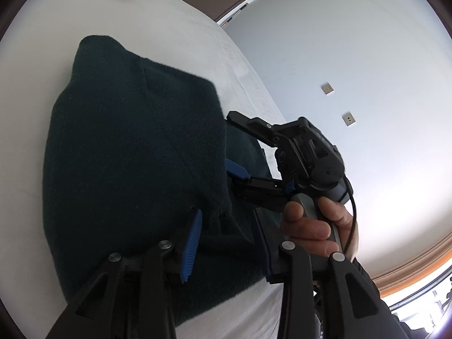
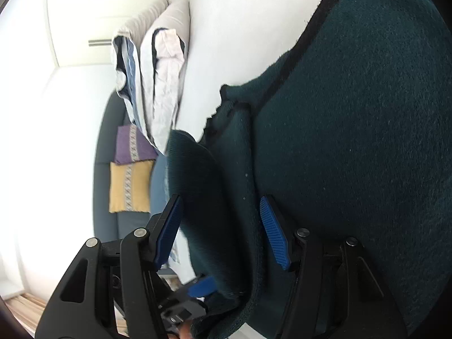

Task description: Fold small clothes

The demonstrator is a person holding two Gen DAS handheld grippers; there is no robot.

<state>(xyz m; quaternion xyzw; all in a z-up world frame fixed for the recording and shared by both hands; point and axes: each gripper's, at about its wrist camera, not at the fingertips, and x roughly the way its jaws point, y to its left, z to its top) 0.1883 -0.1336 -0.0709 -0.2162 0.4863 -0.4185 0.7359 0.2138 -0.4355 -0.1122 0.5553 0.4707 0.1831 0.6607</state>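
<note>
A dark green sweater [image 1: 127, 147] lies folded on the white bed [image 1: 36, 84], filling the middle of both views. The left tool [image 1: 226, 243] is released, its blue pads apart with a sweater edge between them. At 3 o'clock the right tool [image 1: 234, 152], held by a hand [image 1: 313, 226], also stands open around a fold of the sweater.

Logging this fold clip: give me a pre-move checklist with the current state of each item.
1. Sweater on the white bed: ok.
2. Left gripper fingers apart, fabric between them, not pinched: ok.
3. Right gripper fingers apart, a fold between them, not clamped: ok.
4. Grippers apart from each other: ok, close.
5. Folded edges aligned: cannot tell.
6. Clothes pile apart from the sweater: ok.
</note>
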